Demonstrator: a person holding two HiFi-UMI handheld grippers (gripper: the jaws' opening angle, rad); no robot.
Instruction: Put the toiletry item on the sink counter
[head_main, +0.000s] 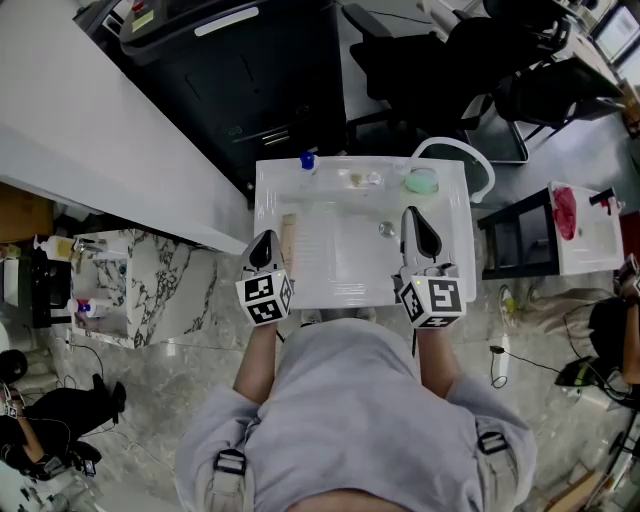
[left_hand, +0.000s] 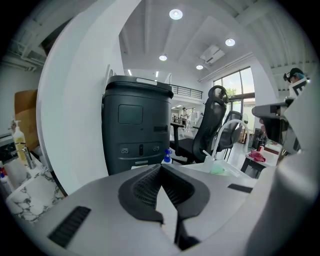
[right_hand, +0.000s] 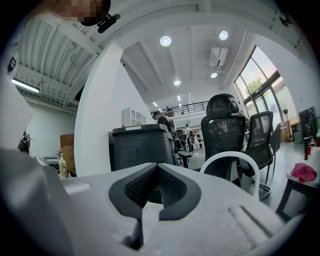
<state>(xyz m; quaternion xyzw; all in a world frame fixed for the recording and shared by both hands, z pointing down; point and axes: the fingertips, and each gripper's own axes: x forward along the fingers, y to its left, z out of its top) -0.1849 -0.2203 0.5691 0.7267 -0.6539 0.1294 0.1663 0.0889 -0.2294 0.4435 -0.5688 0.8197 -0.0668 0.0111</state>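
Looking steeply down, the head view shows a white sink counter (head_main: 340, 292) directly in front of the person. The left gripper (head_main: 266, 238) is over the counter's near left corner and the right gripper (head_main: 412, 218) over its near right part. The toiletry item on record, a blue-capped bottle (head_main: 307, 161), stands upright at the far edge toward the left corner, well apart from both grippers. A green dish (head_main: 422, 181) lies near the far right corner, and a white curved pipe (head_main: 482, 170) arches past that corner. A black bin (head_main: 250, 70) stands behind the far edge; the white label on its lid is too small to read. Marble-patterned shelving (head_main: 150, 280) stands off the left edge.

In the left gripper view, the left gripper (left_hand: 160, 167) has its jaws closed tip to tip with nothing held. The blue-capped bottle (left_hand: 167, 157) shows just above the tips, with the black bin (left_hand: 135, 125) behind it and the green dish (left_hand: 217, 169) to the right.

In the right gripper view, the right gripper (right_hand: 157, 166) is likewise closed and empty. Beyond it are the black bin (right_hand: 142, 145), the white curved pipe (right_hand: 230, 160) and two office chairs (right_hand: 222, 130).
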